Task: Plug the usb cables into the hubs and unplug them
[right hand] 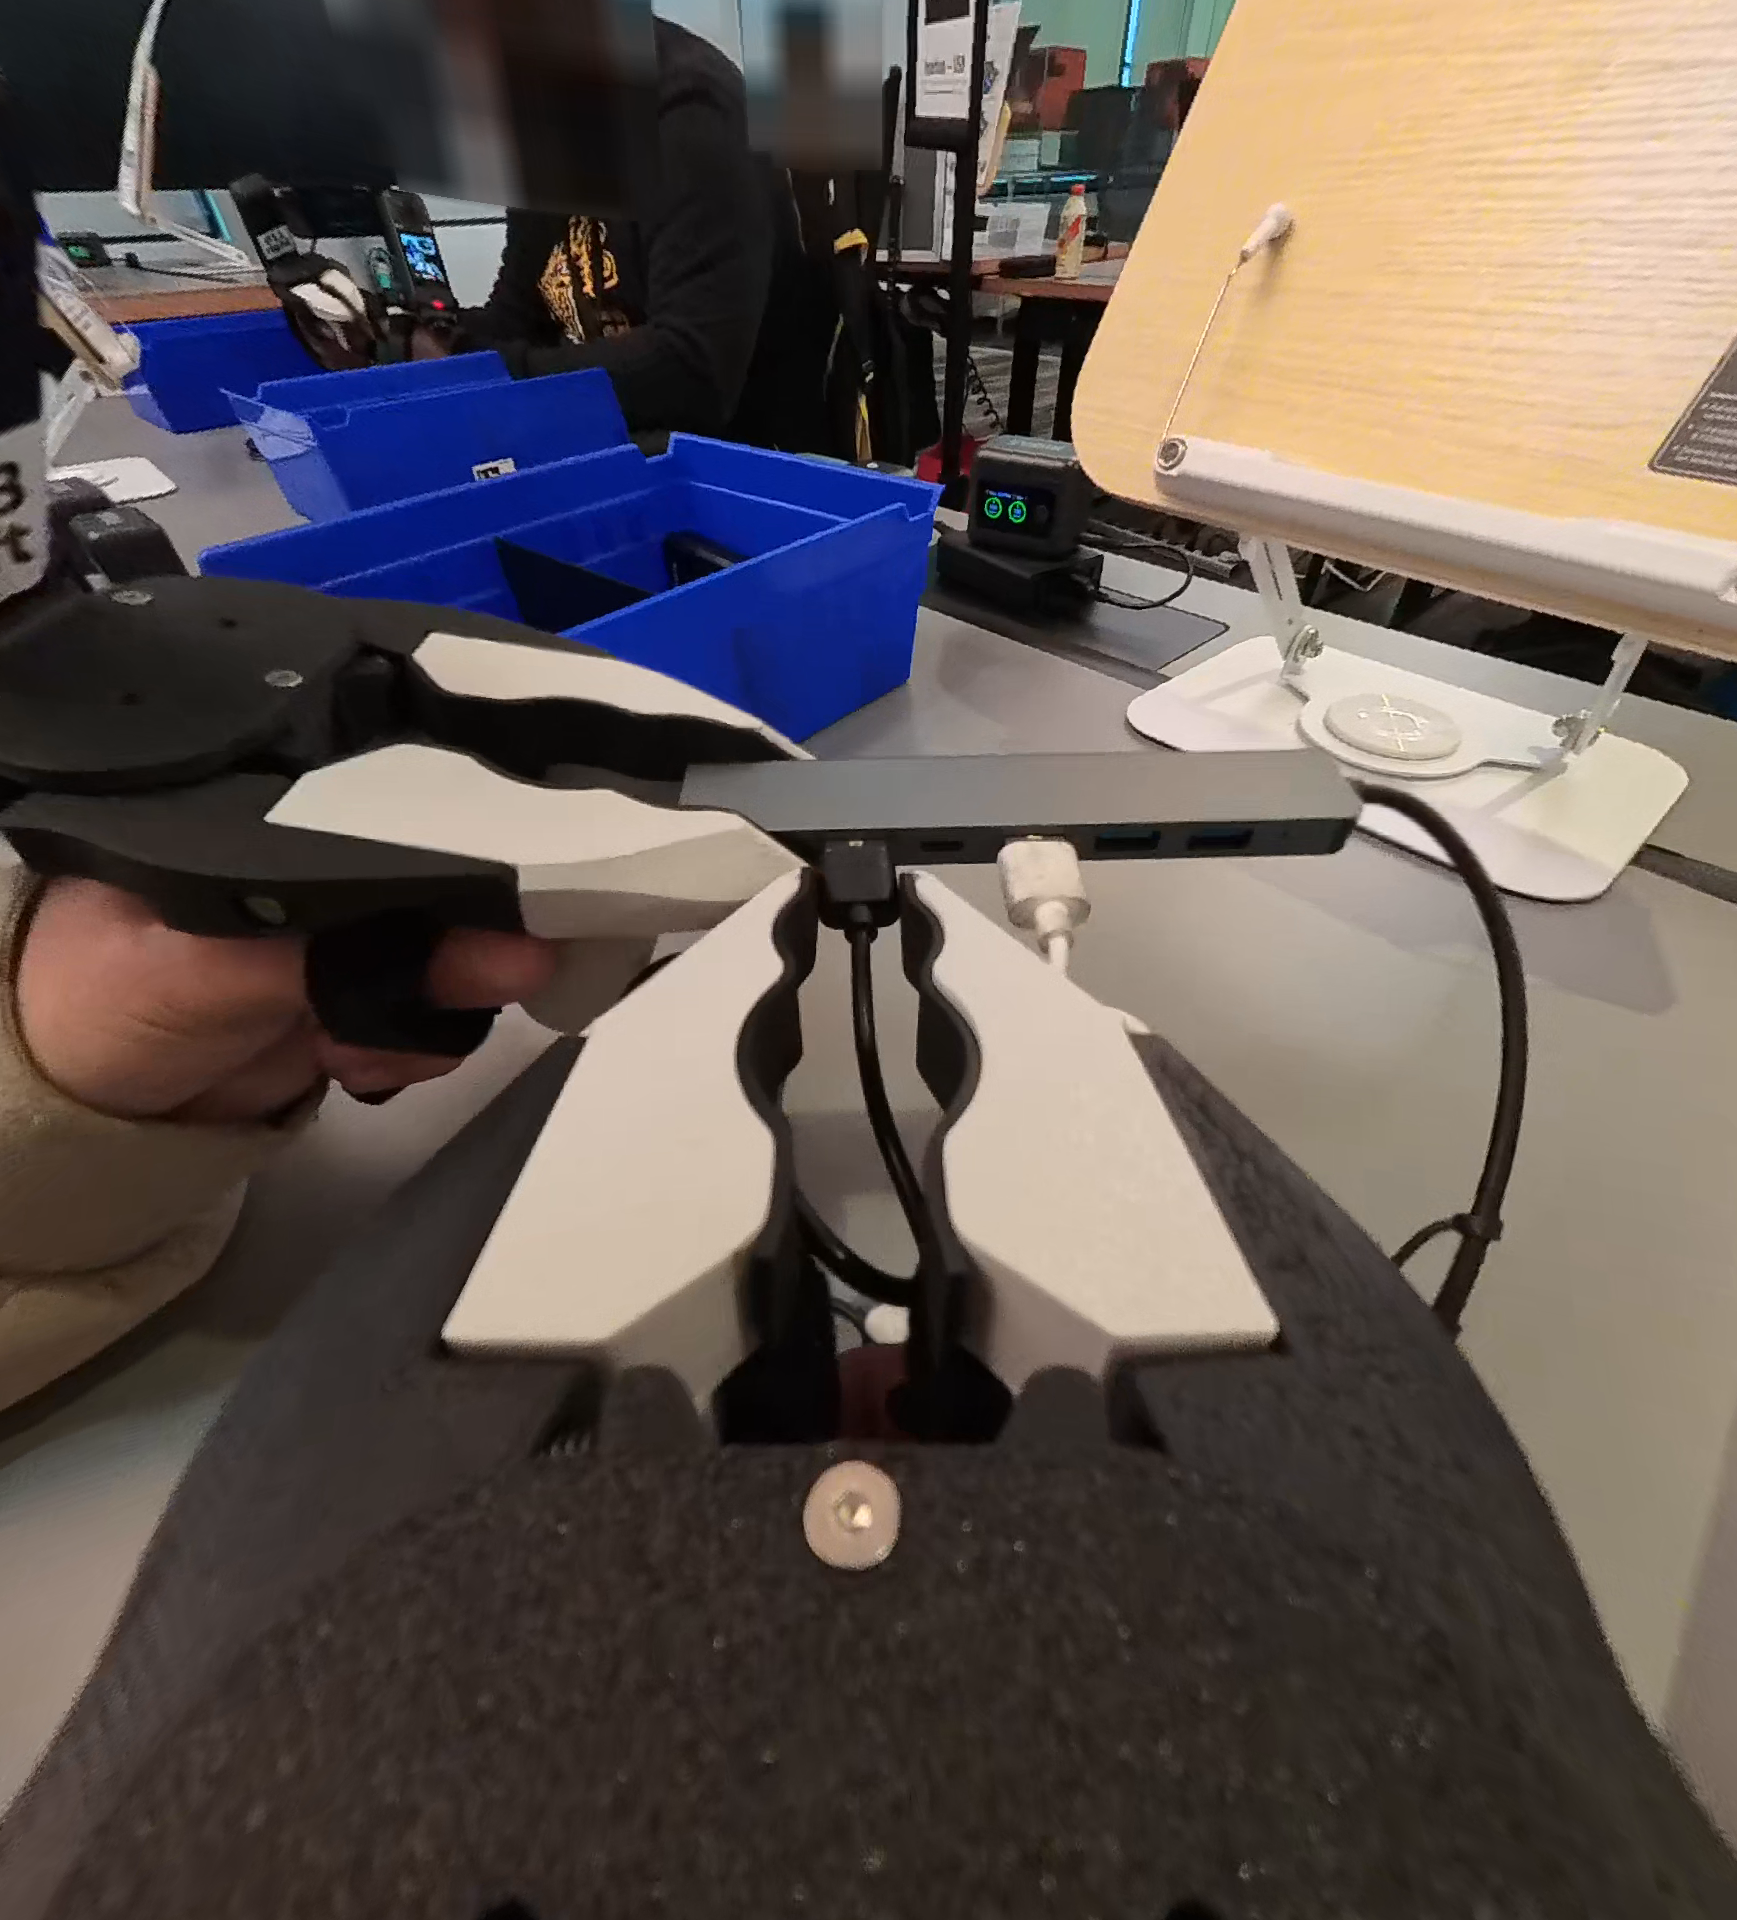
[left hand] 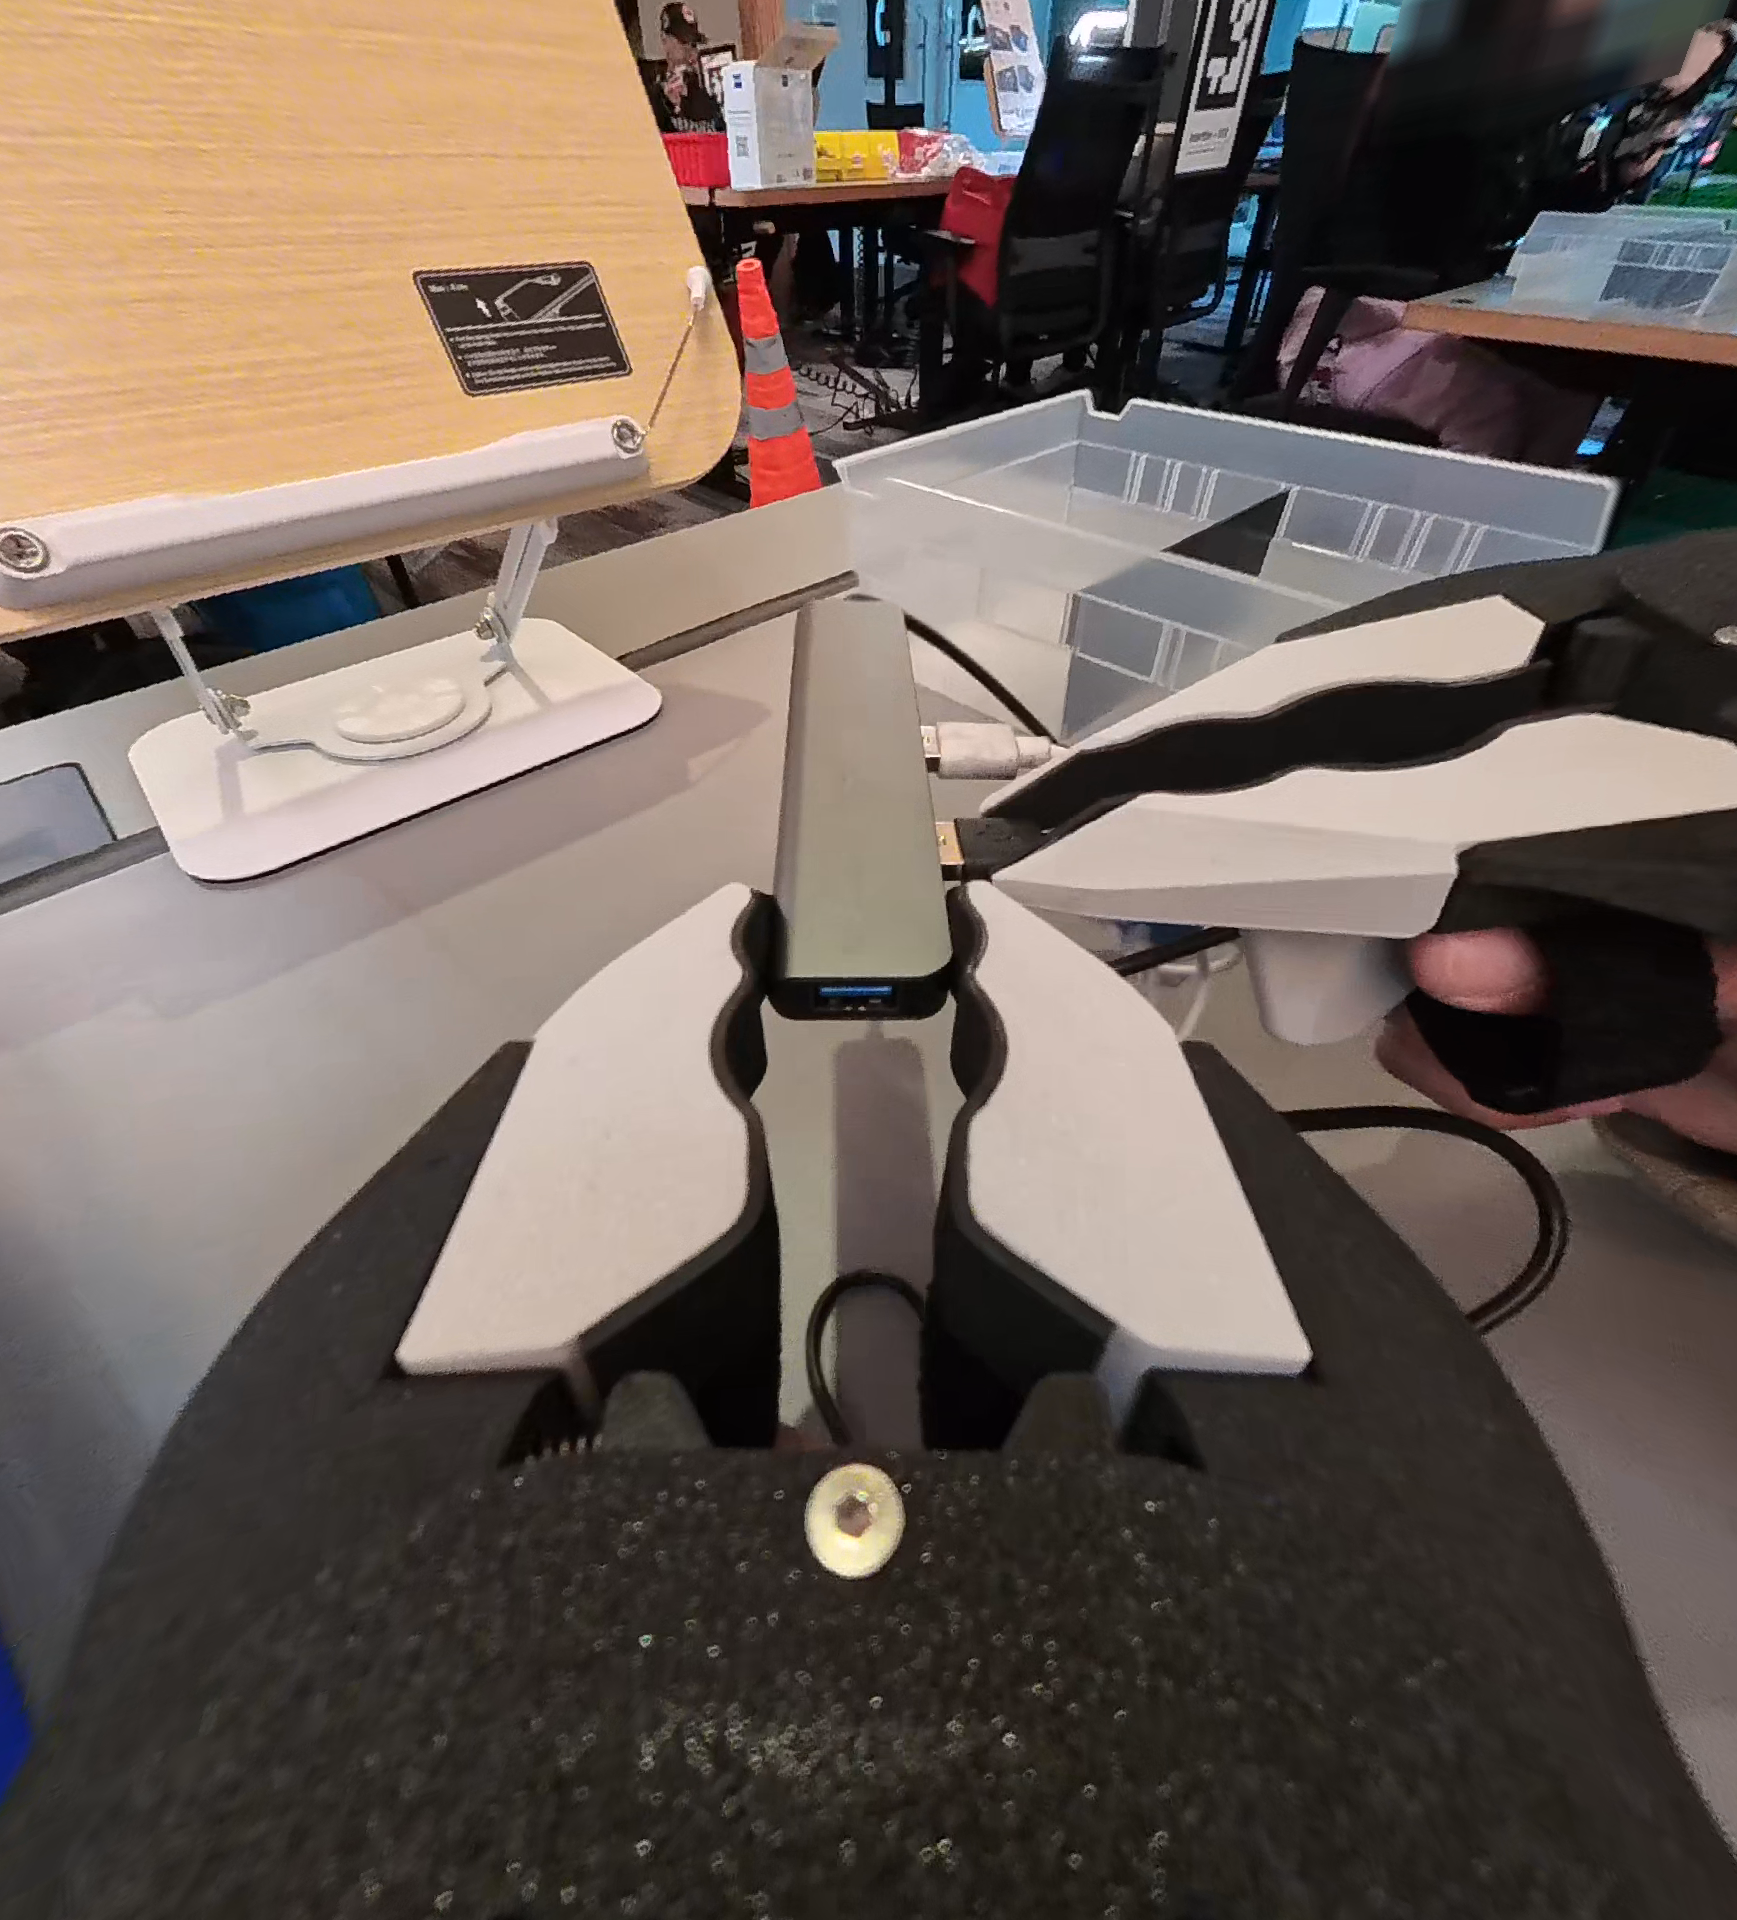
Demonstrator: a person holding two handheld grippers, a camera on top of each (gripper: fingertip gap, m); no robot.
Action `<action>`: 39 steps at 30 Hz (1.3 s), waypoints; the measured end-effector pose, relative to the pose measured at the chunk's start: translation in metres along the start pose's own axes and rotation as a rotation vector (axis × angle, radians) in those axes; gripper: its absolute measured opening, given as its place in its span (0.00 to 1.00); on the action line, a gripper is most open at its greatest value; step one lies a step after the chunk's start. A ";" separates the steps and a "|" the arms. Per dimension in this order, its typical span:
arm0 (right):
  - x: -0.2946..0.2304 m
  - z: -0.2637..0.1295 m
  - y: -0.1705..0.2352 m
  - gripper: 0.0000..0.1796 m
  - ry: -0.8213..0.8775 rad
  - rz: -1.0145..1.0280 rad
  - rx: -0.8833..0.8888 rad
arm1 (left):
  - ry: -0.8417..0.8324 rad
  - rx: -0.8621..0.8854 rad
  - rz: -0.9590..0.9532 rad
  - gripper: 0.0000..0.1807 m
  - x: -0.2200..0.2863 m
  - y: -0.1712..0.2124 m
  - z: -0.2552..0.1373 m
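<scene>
A slim grey USB hub (left hand: 853, 779) is held just above the grey table. My left gripper (left hand: 859, 935) is shut on its near end; it also shows in the right wrist view (right hand: 739, 805) on the hub's (right hand: 1020, 795) left end. My right gripper (right hand: 856, 894) is shut on a black USB plug (right hand: 853, 873), whose front meets a port on the hub's side. In the left wrist view, the right gripper (left hand: 994, 842) comes in from the right, and a short piece of the plug's metal tip (left hand: 950, 842) shows at the hub. A white USB plug (right hand: 1040, 883) sits in a neighbouring port.
A wooden book stand on a white base (left hand: 396, 748) stands behind the hub. A clear plastic bin (left hand: 1228, 540) is at the back right. Blue bins (right hand: 635, 582) and a small device with green lights (right hand: 1015, 509) sit beyond. The hub's own black cable (right hand: 1498, 987) loops on the table. The grippers are tip to tip, or close to it.
</scene>
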State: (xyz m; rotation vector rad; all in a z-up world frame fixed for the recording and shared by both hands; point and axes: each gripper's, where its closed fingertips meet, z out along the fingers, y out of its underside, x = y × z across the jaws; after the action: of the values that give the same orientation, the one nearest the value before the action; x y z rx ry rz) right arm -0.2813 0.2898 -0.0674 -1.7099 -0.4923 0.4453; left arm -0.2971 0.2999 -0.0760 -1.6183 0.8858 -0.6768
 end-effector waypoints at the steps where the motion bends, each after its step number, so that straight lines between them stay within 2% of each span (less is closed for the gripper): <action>1: 0.000 0.000 0.001 0.08 0.009 0.002 -0.006 | -0.063 -0.013 0.014 0.18 -0.009 0.001 -0.001; 3: 0.001 -0.005 -0.005 0.08 0.039 -0.016 0.039 | -0.225 -0.022 0.023 0.18 -0.042 0.000 -0.009; 4: -0.001 -0.006 -0.006 0.08 0.029 -0.025 0.043 | -0.243 -0.011 0.003 0.18 -0.053 -0.002 -0.014; 9: 0.001 -0.013 -0.025 0.08 -0.029 -0.014 0.065 | -0.197 0.044 0.019 0.18 -0.055 -0.013 -0.026; 14: 0.025 -0.057 -0.120 0.08 -0.057 -0.068 0.182 | -0.209 0.059 0.003 0.18 -0.058 -0.012 -0.030; 19: 0.086 -0.116 -0.208 0.08 0.122 -0.200 0.267 | -0.209 0.036 -0.041 0.18 -0.063 -0.001 -0.030; 21: 0.119 -0.139 -0.228 0.08 0.244 -0.256 0.274 | -0.203 0.029 -0.054 0.18 -0.063 0.001 -0.030; 23: 0.154 -0.157 -0.231 0.08 0.376 -0.297 0.237 | -0.196 0.015 -0.058 0.18 -0.063 0.003 -0.029; 25: 0.191 -0.173 -0.217 0.08 0.536 -0.337 0.194 | -0.188 0.007 -0.063 0.18 -0.062 0.005 -0.028; 27: 0.225 -0.181 -0.184 0.08 0.659 -0.323 0.139 | -0.183 -0.001 -0.073 0.18 -0.061 0.007 -0.027; 30: 0.264 -0.185 -0.110 0.08 0.793 -0.287 0.044 | -0.178 -0.004 -0.080 0.18 -0.062 0.007 -0.026; 33: 0.284 -0.184 -0.032 0.08 0.865 -0.357 -0.158 | -0.165 -0.008 -0.085 0.18 -0.060 0.008 -0.026; 36: 0.277 -0.175 0.027 0.07 0.770 -0.304 -0.357 | -0.155 -0.008 -0.085 0.18 -0.058 0.009 -0.024; 39: 0.261 -0.165 0.078 0.07 0.616 -0.112 -0.567 | -0.145 -0.009 -0.091 0.18 -0.055 0.010 -0.022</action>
State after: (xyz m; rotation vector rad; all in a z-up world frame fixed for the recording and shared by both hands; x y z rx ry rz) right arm 0.0326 0.2853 -0.1200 -2.2215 -0.2654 -0.3427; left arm -0.3476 0.3327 -0.0791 -1.7013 0.7142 -0.6101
